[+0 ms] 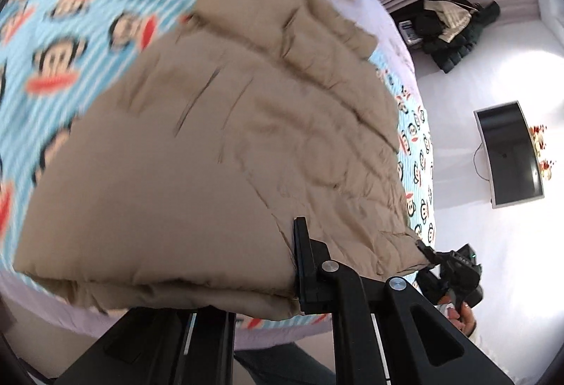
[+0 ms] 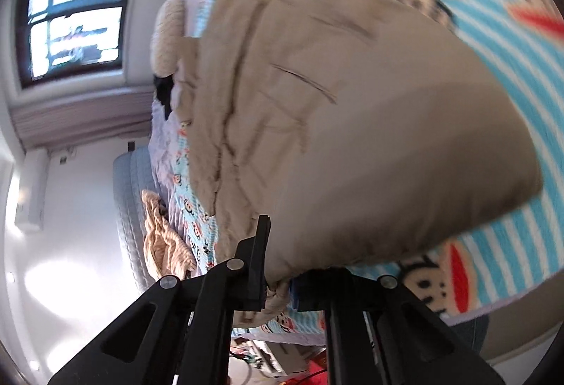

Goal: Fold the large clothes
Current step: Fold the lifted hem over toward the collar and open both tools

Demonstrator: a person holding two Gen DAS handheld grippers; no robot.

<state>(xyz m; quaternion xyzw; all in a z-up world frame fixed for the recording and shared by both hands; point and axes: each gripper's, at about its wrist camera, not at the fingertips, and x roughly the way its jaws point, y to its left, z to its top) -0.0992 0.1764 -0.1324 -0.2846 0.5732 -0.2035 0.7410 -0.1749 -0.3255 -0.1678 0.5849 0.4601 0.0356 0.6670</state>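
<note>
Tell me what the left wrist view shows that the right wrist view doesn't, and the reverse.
Only the left wrist view: the wall-mounted screen, a dark clothes pile on the floor, and the right gripper pinching the far corner of the tan padded coat.

Only the right wrist view: a tan ribbed blanket bunched beside the bed, and the grey mattress side.

Both: the coat, clamped at its near edge by the left gripper and the right gripper, the monkey-print sheet and the window.
</note>
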